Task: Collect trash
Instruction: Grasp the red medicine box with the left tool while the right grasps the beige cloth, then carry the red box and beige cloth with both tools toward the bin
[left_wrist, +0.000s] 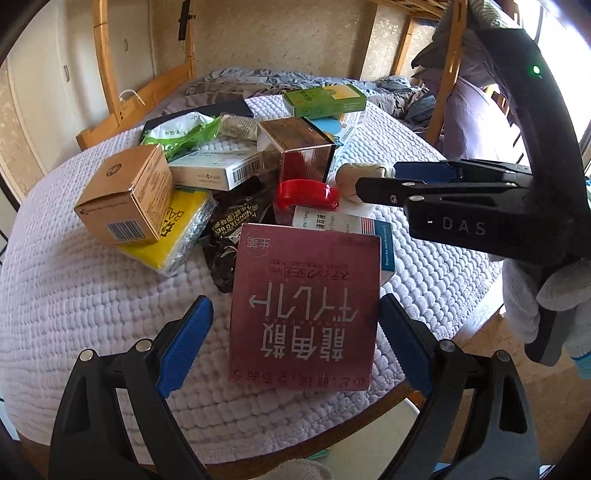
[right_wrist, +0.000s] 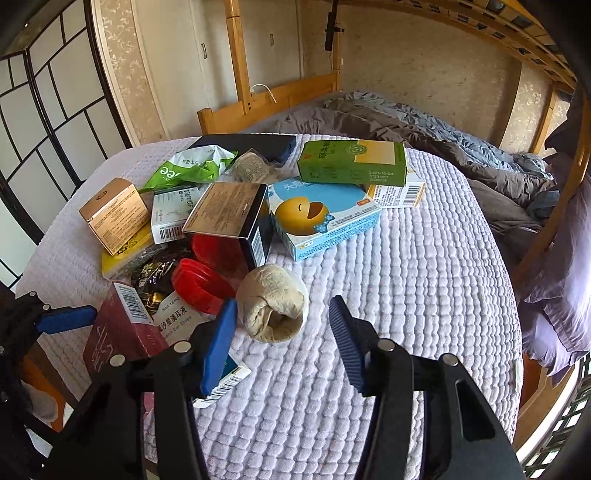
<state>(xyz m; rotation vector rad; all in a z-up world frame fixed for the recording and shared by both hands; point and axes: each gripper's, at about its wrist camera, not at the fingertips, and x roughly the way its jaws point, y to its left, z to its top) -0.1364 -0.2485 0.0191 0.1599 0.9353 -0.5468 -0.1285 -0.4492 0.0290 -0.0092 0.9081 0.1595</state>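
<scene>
Maroon medicine box (left_wrist: 306, 306) stands between your left tool (left_wrist: 295, 343) pads, jaws wide; contact unclear, so not yet a grip. Your right tool (right_wrist: 282, 332) is apart too, crumpled paper wad (right_wrist: 272, 302) just ahead between its tips, lined up for pinching. Remaining trash is piled beyond both tools on the quilted bench (right_wrist: 406, 295).

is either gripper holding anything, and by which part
Nothing is held: left gripper straddles the maroon cardboard box ungripped; right gripper open by the beige crumpled paper wad.
</scene>
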